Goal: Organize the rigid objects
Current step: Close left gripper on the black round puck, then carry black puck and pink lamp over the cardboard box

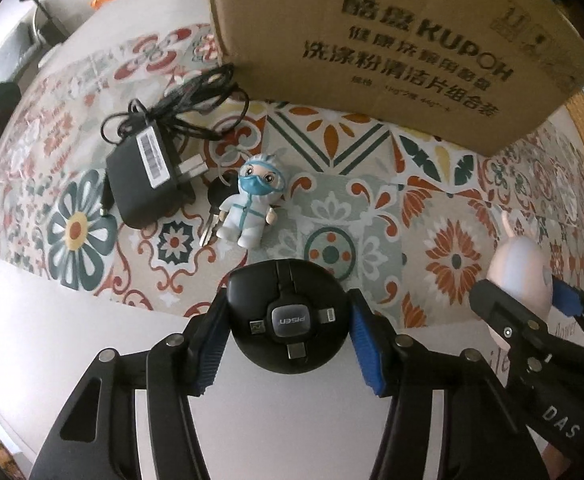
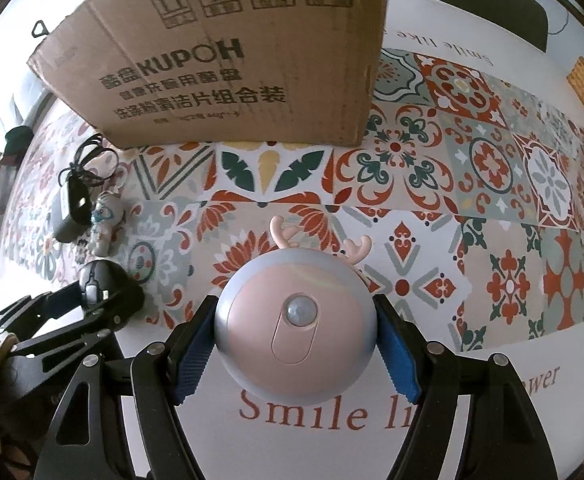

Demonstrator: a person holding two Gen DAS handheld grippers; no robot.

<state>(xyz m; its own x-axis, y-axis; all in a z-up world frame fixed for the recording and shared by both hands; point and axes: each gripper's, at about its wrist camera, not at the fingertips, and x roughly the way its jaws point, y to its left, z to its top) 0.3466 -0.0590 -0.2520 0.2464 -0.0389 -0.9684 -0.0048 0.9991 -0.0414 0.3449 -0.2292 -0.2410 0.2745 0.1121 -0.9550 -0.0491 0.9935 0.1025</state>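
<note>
Left gripper (image 1: 288, 336) pinching black cable reel (image 1: 288, 320); right gripper (image 2: 295, 344) pinching pink night light (image 2: 295, 328).

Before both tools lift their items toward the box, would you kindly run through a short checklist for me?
1. Left tool around the black cable hub: ok; pads look to touch both sides.
2. Right tool gripping the pink night light: ok.
3. Cardboard box within view ahead: ok.
4. Box top open: cannot tell.
5. Doll, key and charger clear of both tools: ok.
</note>
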